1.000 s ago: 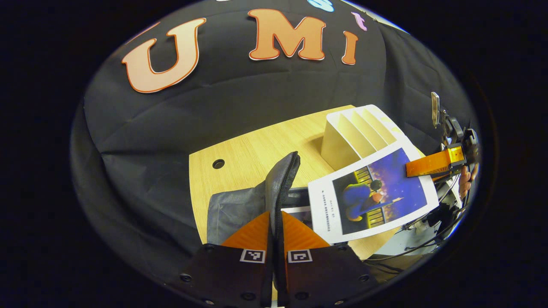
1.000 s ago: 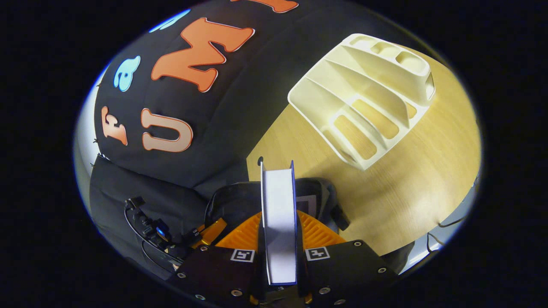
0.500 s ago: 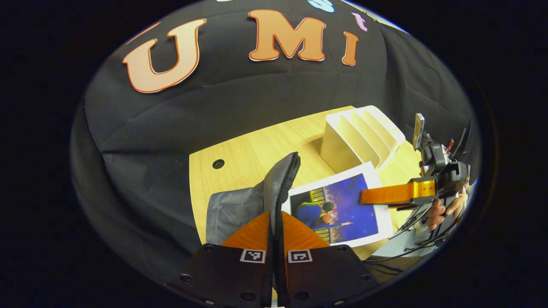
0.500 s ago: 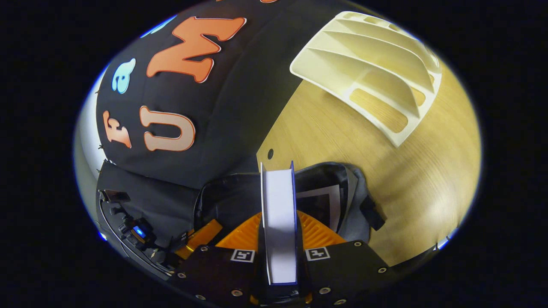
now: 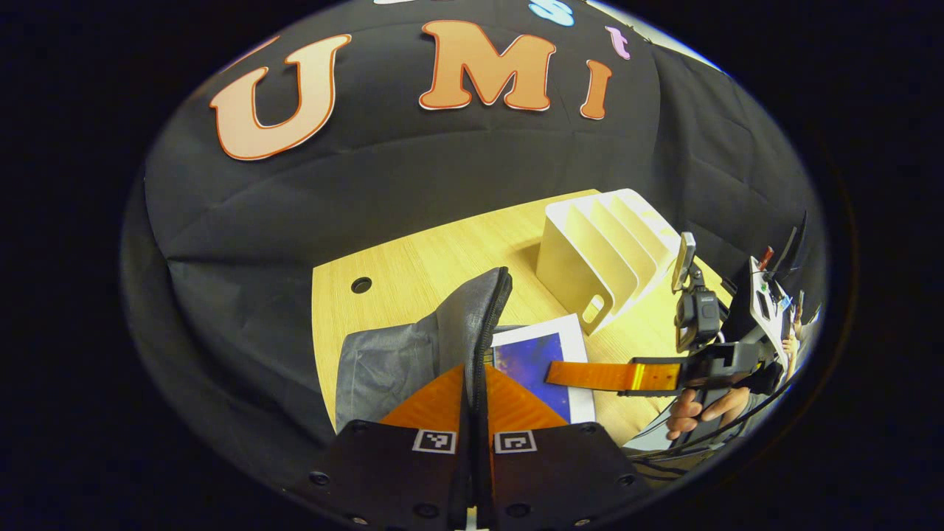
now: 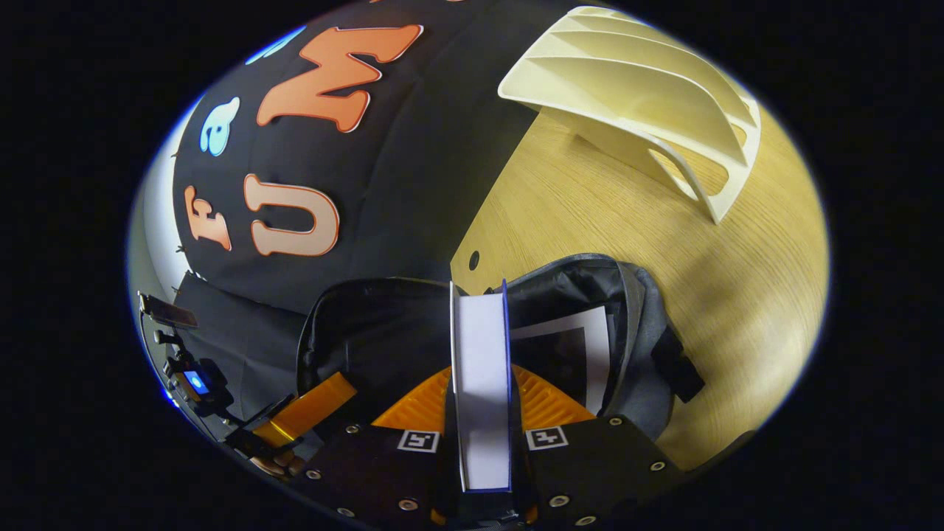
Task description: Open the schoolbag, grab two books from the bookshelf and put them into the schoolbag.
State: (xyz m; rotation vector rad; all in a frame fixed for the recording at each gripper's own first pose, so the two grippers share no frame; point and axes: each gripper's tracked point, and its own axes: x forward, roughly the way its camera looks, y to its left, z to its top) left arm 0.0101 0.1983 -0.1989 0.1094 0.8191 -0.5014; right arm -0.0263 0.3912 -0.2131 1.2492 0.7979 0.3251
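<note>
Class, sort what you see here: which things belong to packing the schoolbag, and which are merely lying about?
Part of the job:
schoolbag
book in the right tongs
book already in the bag
bookshelf
left tongs, shut on the bag's flap

Lying about:
table

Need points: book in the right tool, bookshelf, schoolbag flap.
book (image 6: 481, 383), right gripper view, white page edge.
bookshelf (image 5: 571, 258), left gripper view, near side wall.
schoolbag flap (image 5: 472, 317), left gripper view, lifted grey fabric by the zipper.

book (image 5: 538, 361) now lower and partway inside the schoolbag (image 5: 413, 354), earlier above it
</note>
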